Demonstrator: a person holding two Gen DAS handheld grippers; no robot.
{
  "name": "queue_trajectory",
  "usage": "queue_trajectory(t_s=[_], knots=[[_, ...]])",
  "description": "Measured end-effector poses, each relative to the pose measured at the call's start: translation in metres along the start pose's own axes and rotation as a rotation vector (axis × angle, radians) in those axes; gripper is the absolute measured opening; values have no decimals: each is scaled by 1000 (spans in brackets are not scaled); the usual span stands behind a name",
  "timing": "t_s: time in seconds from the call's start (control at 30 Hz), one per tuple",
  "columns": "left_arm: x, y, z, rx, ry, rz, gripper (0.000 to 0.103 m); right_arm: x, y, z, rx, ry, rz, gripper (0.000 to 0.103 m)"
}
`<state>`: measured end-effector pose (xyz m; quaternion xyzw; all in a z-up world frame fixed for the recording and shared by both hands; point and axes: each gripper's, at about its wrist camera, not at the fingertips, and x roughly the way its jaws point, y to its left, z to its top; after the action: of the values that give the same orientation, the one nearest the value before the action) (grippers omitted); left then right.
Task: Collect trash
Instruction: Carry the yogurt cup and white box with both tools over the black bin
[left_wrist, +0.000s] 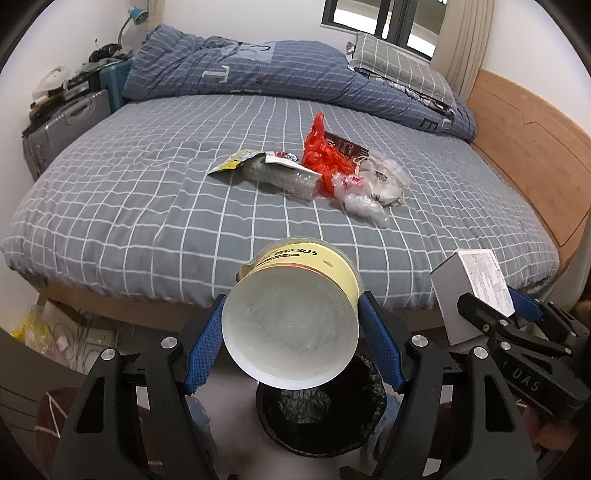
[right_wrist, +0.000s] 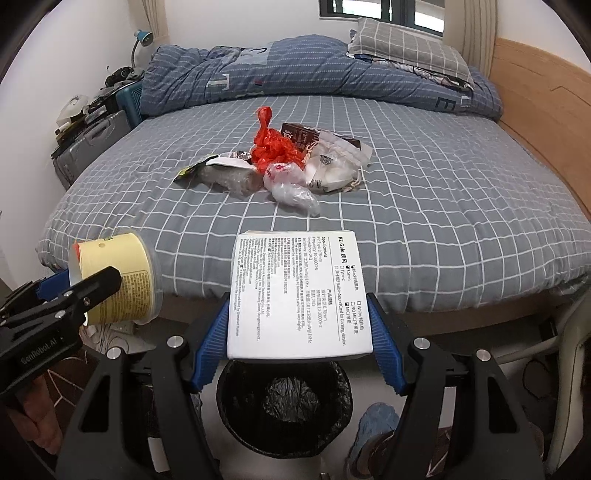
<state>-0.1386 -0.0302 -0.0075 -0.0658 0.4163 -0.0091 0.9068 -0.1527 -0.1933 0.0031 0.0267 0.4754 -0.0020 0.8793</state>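
Two sets of tongs work at the foot of a bed: the left tongs (left_wrist: 291, 343) pinch one pale yellow plastic cup (left_wrist: 295, 317) between blue pads, its open mouth tipped toward the camera, while the right tongs (right_wrist: 297, 343) pinch one white box (right_wrist: 295, 291) printed with small black text. Both items hang directly above a single round bin (right_wrist: 282, 406) lined with a black bag, standing on the floor just below the bed's edge. In the left wrist view the right tongs appear at the right margin with the box, showing its grey side; in the right wrist view the left tongs appear at the left margin with the cup.

Farther off, in the middle of the grey checked bed sheet (left_wrist: 129, 206), one heap of trash lies untouched: one yellow-and-white wrapper (left_wrist: 236, 162), one roll of clear bubble wrap (left_wrist: 284, 181), one crumpled red plastic bag (left_wrist: 325, 155), one dark brown carton (left_wrist: 343, 144), one white pouch with a drawstring (right_wrist: 332, 170) and one clear plastic bag with red print (right_wrist: 288, 184). The pieces touch or overlap one another.

Beyond the heap, one blue striped duvet (left_wrist: 236, 70) is bunched across the bed, with one grey checked pillow (left_wrist: 402, 70) resting on its right end.
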Motion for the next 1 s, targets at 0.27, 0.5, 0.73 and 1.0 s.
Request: queue_trajectory(t_s=[0.27,0.5,0.73,1.0], knots=[[-7,5,-18,-8,30,10,69,-9,4,-17,0,26,-10,67],[3,16,-31,-25,64,23,69,4,4,-32,5,67,-22,67],[30,25,-50,-32,109,3,69,33,9,-48,-2,114,-24,66],[72,37,-66,-36,174,18,69,75,8,-69,-5,190,-24,66]])
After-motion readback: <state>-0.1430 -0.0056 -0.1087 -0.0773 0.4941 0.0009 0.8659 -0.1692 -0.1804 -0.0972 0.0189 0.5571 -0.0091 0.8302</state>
